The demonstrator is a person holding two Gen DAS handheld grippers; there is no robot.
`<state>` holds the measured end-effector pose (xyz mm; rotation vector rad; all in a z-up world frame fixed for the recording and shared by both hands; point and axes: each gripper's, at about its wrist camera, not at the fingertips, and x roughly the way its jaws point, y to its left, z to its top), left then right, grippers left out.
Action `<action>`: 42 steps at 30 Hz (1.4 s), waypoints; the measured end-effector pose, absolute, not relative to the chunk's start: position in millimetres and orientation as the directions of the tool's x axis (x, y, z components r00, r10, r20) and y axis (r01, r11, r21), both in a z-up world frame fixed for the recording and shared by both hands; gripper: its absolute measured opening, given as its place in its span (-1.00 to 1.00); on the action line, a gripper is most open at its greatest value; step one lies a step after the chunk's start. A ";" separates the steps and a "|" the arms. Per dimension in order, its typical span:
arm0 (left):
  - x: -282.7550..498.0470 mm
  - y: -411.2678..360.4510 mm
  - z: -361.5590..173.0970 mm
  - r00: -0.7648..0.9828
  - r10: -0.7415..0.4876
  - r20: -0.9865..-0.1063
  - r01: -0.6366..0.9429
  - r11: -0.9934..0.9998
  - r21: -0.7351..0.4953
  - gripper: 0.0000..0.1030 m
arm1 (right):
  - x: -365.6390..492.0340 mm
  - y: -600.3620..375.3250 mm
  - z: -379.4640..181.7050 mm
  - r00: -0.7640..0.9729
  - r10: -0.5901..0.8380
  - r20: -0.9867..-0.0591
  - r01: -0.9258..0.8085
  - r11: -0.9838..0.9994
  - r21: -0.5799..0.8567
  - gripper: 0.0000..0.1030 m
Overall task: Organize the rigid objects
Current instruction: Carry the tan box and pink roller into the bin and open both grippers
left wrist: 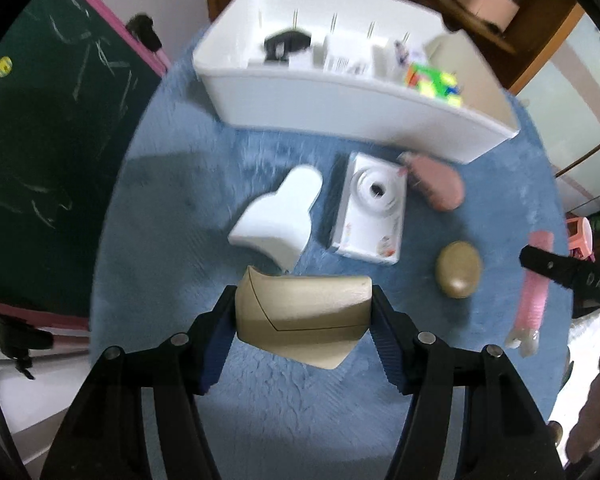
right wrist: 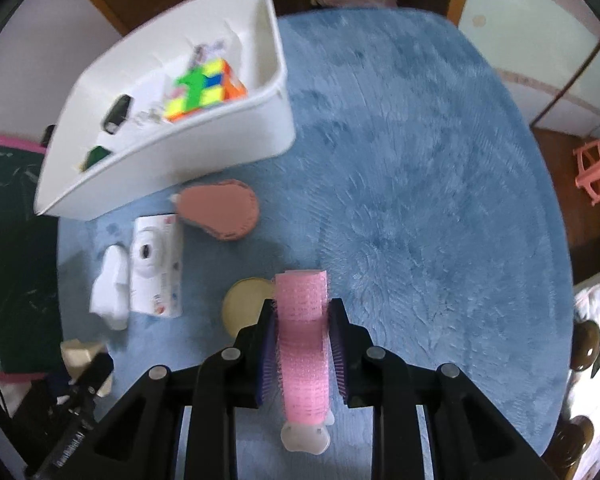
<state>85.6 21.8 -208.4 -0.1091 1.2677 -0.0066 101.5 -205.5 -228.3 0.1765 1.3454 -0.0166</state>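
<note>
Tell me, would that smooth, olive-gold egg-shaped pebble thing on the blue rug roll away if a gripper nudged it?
Probably a little: the olive-gold egg-shaped pebble is rounded all over, so a push could rock or spin it. The fluffy blue rug should stop it quickly. Its glossy surface looks slippery, so the pads might slide off unless they close across its middle.

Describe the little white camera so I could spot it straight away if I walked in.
Start at the big white bin on the blue fluffy mat. Just in front of its long wall several loose things lie in a row; the white camera lies flat between a white bottle-shaped piece and a pink oval brush. It is the only boxy one, with a round lens ring facing up.
</note>
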 end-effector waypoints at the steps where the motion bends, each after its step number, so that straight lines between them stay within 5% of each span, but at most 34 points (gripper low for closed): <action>1: 84.8 20.6 -196.3 0.310 -0.065 -0.948 -0.050 0.995 -0.084 0.29 | 98.1 -203.8 -220.2 0.239 0.093 -0.967 0.101 0.988 0.120 -0.51; 13: 119.4 32.6 -48.7 0.517 -0.061 -0.854 -0.001 0.997 -0.072 0.29 | 96.6 -188.4 -88.2 0.468 0.213 -0.858 -0.061 0.976 0.209 -0.51; 22: 156.2 44.0 14.0 0.622 -0.032 -0.782 0.013 0.999 -0.031 0.29 | 117.4 -161.6 2.3 0.610 0.238 -0.756 -0.160 0.971 0.177 -0.51; 33: 221.7 49.2 4.8 0.615 -0.017 -0.789 0.016 1.000 -0.009 0.29 | 187.0 -136.7 22.1 0.650 0.241 -0.721 -0.155 0.970 0.185 -0.51; 42: 291.0 56.1 -87.9 0.467 -0.025 -0.884 0.012 1.000 -0.022 0.29 | 274.0 -123.0 -62.8 0.508 0.252 -0.824 -0.088 0.966 0.241 -0.51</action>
